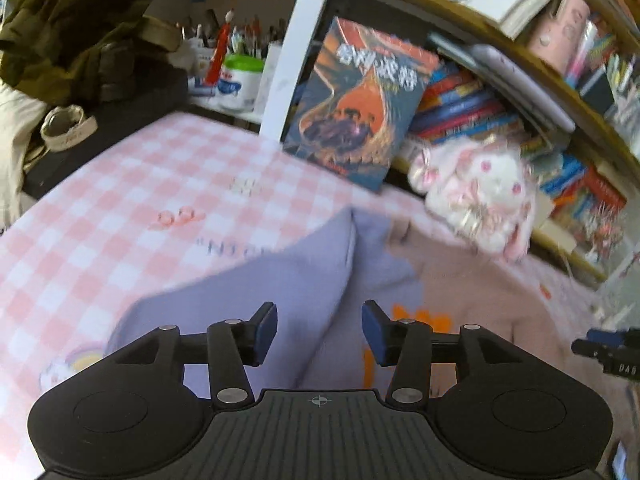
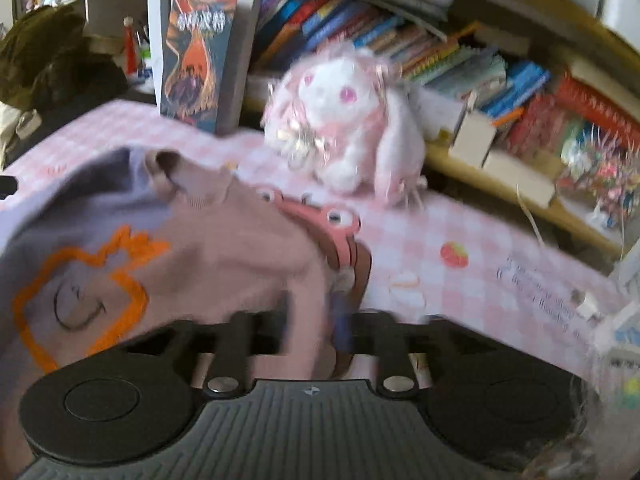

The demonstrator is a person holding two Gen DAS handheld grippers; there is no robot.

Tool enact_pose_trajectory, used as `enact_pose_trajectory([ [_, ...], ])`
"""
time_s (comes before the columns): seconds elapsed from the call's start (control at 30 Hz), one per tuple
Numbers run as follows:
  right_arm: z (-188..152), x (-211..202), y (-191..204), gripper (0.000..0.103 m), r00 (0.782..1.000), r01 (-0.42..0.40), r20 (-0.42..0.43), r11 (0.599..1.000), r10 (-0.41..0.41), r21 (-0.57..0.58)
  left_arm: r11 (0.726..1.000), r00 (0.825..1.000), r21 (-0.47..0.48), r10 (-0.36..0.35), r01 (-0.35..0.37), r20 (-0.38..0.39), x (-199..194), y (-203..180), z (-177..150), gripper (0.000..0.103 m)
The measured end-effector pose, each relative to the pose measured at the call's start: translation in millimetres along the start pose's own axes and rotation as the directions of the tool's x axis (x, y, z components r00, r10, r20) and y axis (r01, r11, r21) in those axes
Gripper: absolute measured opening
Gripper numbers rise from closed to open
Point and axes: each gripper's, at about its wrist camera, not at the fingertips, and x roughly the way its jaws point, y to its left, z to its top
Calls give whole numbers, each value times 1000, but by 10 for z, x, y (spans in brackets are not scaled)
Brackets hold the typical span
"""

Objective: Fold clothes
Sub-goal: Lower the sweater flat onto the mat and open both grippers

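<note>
A pink sweater [image 2: 224, 248] with a lavender sleeve [image 1: 280, 272] and an orange embroidered outline [image 2: 120, 280] lies on the pink-and-white checked cloth [image 1: 120, 184]. My left gripper [image 1: 320, 330] is open just above the lavender sleeve, and its blue pads [image 1: 266, 328] hold nothing. The right gripper [image 2: 312, 320] is blurred at the sweater's right edge. Its jaws stand apart with pink fabric loosely between them. In the left wrist view the right gripper [image 1: 604, 350] shows at the far right edge over the pink body [image 1: 472, 280].
A white-and-pink plush rabbit [image 2: 344, 120] sits at the far edge of the cloth, before crowded bookshelves [image 2: 520, 92]. A book [image 1: 352, 104] leans upright by a white post. A pink thing with googly eyes [image 2: 320, 220] lies by the sweater. Dark clothes [image 1: 72, 28] are piled far left.
</note>
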Motion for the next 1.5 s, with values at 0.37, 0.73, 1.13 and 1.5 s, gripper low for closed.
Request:
enact_pose_trajectory([
  [0.37, -597, 61, -334, 47, 990, -67, -108, 984, 86, 166, 997, 993, 11, 81, -80, -81, 16, -278, -542, 47],
  [0.73, -742, -29, -225, 46, 930, -317, -95, 907, 355, 277, 991, 989, 45, 132, -129, -61, -131, -521, -703, 47],
  [1.13, -883, 10, -297, 38, 896, -357, -150, 878, 419, 320, 986, 989, 85, 149, -147, -20, -299, -740, -789, 47],
  [1.5, -548, -366, -489, 4, 933, -349, -52, 931, 355, 107, 959, 971, 200, 221, -199, -95, -88, -904, -899, 47],
])
